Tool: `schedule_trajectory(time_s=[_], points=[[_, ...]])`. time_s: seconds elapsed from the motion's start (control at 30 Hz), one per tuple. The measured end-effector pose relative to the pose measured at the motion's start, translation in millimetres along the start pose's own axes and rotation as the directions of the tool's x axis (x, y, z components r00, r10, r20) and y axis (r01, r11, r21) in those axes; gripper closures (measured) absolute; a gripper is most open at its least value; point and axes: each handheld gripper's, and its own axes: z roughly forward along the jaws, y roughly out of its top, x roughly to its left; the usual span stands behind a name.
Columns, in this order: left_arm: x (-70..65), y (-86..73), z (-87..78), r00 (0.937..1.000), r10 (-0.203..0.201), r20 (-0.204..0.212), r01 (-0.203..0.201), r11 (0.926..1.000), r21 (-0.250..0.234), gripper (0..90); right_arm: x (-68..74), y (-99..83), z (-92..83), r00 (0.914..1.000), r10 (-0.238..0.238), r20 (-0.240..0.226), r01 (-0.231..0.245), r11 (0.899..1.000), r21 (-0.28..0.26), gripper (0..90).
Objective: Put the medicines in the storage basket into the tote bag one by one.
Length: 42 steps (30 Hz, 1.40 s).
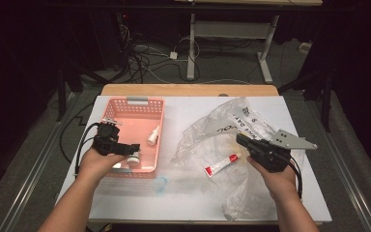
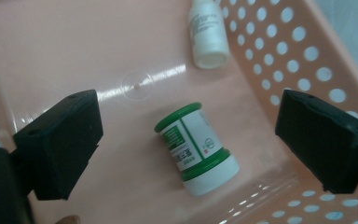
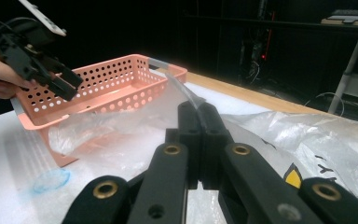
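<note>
The left gripper (image 1: 131,149) is hovering over the near right corner of the pink basket (image 1: 125,104) with its jaws standing wide apart and gripping nothing; the green-banded white jar (image 2: 197,148) is lying on its side on the basket floor beneath them, near a small white bottle (image 2: 208,32). The right gripper (image 3: 199,122) is holding its jaws clenched on a fold of the clear plastic bag (image 1: 222,125), which is lying on the table (image 1: 174,203) beside the basket with a red-and-white tube (image 1: 221,165) at its near edge.

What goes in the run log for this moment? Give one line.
left gripper open over green-capped jar in pink basket | right gripper shut on plastic bag
</note>
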Motion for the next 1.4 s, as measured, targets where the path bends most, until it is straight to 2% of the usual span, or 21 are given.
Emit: schedule_trajectory(time_s=[0.07,0.13,0.27,0.33,0.4,0.5,0.57,0.67,0.8,0.93,1.07,1.23,1.3,1.4], points=[[1.1,4.8,4.6,1.0,-0.007,0.005,0.007,0.9984,0.056,13.0,0.1,0.4,-0.4,1.0,0.001,0.0,-0.001,1.0,0.0,90.0],[2.2,9.6,9.7,0.9999,-0.012,0.009,0.011,0.9934,0.114,13.5,0.1,0.5,-0.5,1.0,0.002,0.001,-0.002,1.0,0.0,90.0],[3.1,18.8,19.3,0.9996,-0.024,-0.014,0.026,0.979,0.202,15.6,0.6,0.3,0.0,1.0,0.0,-0.002,0.0,1.0,0.0,90.0],[3.5,23.2,24.0,0.9991,-0.043,-0.002,0.042,0.9709,0.236,17.4,0.6,0.1,0.1,1.0,-0.001,0.001,0.001,1.0,0.0,90.0],[3.0,26.5,29.6,0.9981,-0.062,0.0,0.059,0.9595,0.275,18.1,0.3,0.0,0.0,1.0,0.0,-0.001,0.0,1.0,0.0,90.0],[1.9,28.6,37.9,0.9974,-0.072,-0.009,0.071,0.9371,0.342,22.9,-0.2,0.0,-0.8,1.0,0.005,0.0,-0.005,1.0,0.0,90.0],[2.1,29.6,40.6,0.9959,-0.083,-0.035,0.09,0.929,0.359,24.4,-0.7,0.0,-1.2,1.0,0.008,0.0,-0.008,1.0,-0.002,90.0],[3.3,29.6,42.1,0.9939,-0.099,-0.048,0.11,0.9194,0.378,30.9,-1.0,-0.1,-1.4,1.0,0.008,-0.001,-0.008,1.0,-0.004,90.0],[3.7,29.3,43.7,0.9932,-0.105,-0.05,0.116,0.9107,0.396,41.0,-0.3,-0.1,-1.2,1.0,0.007,-0.002,-0.007,1.0,-0.001,90.0],[2.7,29.4,45.5,0.995,-0.091,-0.041,0.1,0.9067,0.41,46.8,-0.4,0.0,-1.4,1.0,0.007,-0.001,-0.007,1.0,-0.002,90.0],[2.0,29.3,46.3,0.9963,-0.077,-0.038,0.086,0.9087,0.408,49.4,-0.1,-0.4,-0.3,1.0,0.004,-0.002,-0.004,1.0,0.0,90.0],[-1.5,29.2,46.6,0.9984,-0.035,-0.044,0.05,0.912,0.407,50.6,0.4,-0.6,0.5,1.0,0.007,-0.002,-0.007,1.0,0.002,90.0],[-2.9,29.0,46.4,0.9985,-0.016,-0.052,0.036,0.9155,0.401,50.7,0.5,-0.4,0.3,1.0,0.008,-0.002,-0.008,1.0,0.001,90.0],[-5.1,29.2,45.0,0.9976,0.01,-0.069,0.017,0.9264,0.376,50.7,0.4,-0.3,0.1,1.0,0.004,-0.001,-0.004,1.0,0.0,90.0]])
